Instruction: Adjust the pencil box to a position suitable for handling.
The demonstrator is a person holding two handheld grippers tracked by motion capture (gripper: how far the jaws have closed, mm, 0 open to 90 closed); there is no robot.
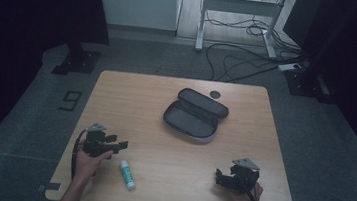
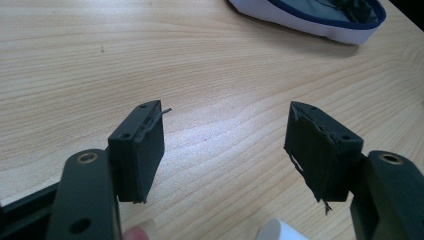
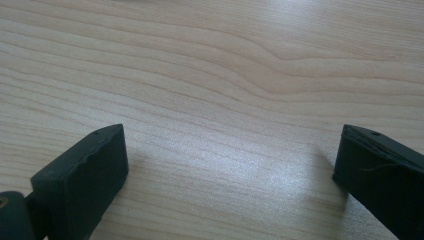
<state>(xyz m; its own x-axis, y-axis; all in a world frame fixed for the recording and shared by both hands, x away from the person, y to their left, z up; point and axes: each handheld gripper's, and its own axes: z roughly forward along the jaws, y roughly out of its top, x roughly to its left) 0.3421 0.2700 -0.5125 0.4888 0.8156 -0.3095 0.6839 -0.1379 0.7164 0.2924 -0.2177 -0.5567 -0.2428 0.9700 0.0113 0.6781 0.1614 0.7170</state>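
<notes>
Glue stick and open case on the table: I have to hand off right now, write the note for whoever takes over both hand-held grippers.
Left hand-held gripper: open, holding nothing, low over the table's near left part.
Right hand-held gripper: open, holding nothing, over bare wood at the near right.
Glue stick: lying flat near the front edge, just right of the left hand-held gripper, untouched.
Case: unzipped and lying open at the middle of the table; nothing visible inside it.
Done: case is open.
Left: probably pick up the glue stick with the left hand-held gripper, put it in the case, then close it.
</notes>
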